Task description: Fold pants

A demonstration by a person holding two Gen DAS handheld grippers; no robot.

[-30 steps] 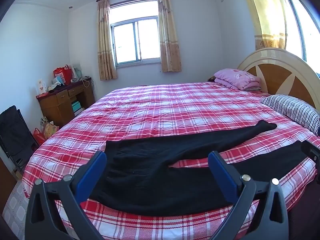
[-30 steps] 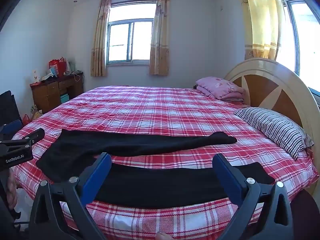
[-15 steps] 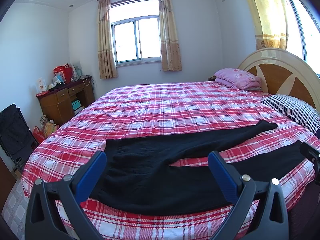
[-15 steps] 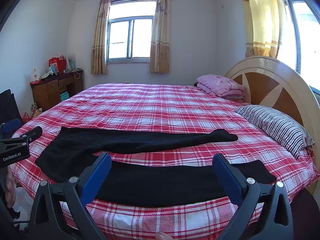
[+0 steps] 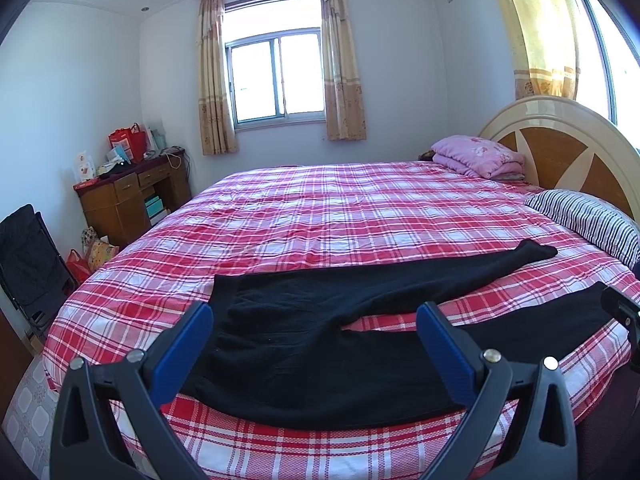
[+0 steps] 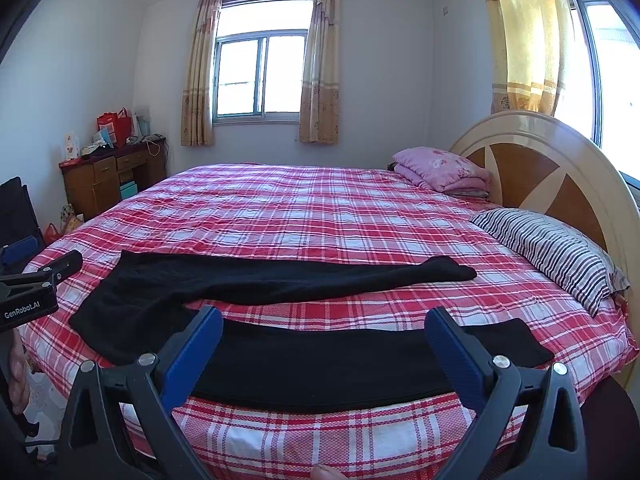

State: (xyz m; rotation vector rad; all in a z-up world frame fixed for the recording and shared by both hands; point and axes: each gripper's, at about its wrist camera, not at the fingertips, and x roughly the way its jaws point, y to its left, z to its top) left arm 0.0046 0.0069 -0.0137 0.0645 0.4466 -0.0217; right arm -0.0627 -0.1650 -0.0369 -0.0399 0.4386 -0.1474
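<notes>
Hovering spread and empty, each gripper (image 5: 312, 328) (image 6: 323, 332) partly hides black pants (image 6: 280, 280).

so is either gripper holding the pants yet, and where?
Nothing held. Left gripper and right gripper are both open above the black pants, lying flat on the bed.

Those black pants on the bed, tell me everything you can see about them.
The black pants look like soft, knit-like fabric. They lie flat and unfolded on the red plaid bedspread, near the bed's front edge, waist toward the left, legs spread in a V toward the striped pillow. The far leg narrows to a foot-like tip; the near leg ends in a wide straight hem. Only the bedspread touches them; the left gripper and right gripper, both open, hover in front.
</notes>
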